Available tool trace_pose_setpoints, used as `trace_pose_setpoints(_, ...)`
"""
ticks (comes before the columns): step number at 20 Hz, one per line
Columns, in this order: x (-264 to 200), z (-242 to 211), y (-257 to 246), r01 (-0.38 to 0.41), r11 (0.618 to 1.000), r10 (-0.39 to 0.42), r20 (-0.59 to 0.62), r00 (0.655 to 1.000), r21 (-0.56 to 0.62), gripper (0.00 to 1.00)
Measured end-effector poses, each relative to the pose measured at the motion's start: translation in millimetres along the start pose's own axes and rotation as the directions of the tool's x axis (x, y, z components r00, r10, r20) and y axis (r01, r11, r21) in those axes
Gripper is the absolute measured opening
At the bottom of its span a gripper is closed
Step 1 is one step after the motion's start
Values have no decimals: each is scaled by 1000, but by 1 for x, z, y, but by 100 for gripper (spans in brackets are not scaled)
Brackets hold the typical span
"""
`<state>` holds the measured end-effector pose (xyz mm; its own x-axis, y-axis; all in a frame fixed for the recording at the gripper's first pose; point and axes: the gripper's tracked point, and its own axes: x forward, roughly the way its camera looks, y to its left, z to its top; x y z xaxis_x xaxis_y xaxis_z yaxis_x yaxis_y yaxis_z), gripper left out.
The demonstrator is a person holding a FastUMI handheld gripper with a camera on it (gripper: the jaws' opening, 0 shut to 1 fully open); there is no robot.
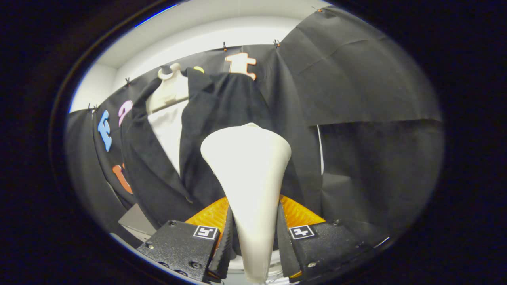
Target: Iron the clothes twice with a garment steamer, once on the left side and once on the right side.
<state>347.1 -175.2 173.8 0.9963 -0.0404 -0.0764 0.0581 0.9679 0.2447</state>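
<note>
My gripper point(253, 221) is shut on the white garment steamer point(249, 178), both fingers pressing its narrow neck. The steamer's wide head flares upward beyond the fingers and faces a black jacket point(222, 118). The jacket hangs open on a white mannequin torso point(168, 95), with a white shirt front point(168, 134) showing between its lapels. The steamer head sits over the jacket's right panel, close to the cloth; whether it touches the fabric I cannot tell.
Black cloth point(356, 79) forms the booth wall behind and to the right of the jacket. A grey box corner point(136, 223) shows low on the left, below the jacket's hem.
</note>
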Motion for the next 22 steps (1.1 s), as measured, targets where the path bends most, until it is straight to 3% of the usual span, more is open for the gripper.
trace_pose_setpoints(7,27,71,40,-51,994,57,59,997,-100,52)
trace_pose_setpoints(11,48,55,60,-77,991,77,-10,997,-109,52)
trace_pose_setpoints(17,64,56,54,-39,994,38,-15,999,-97,52)
trace_pose_setpoints(22,59,31,49,5,990,-7,-12,1000,-138,52)
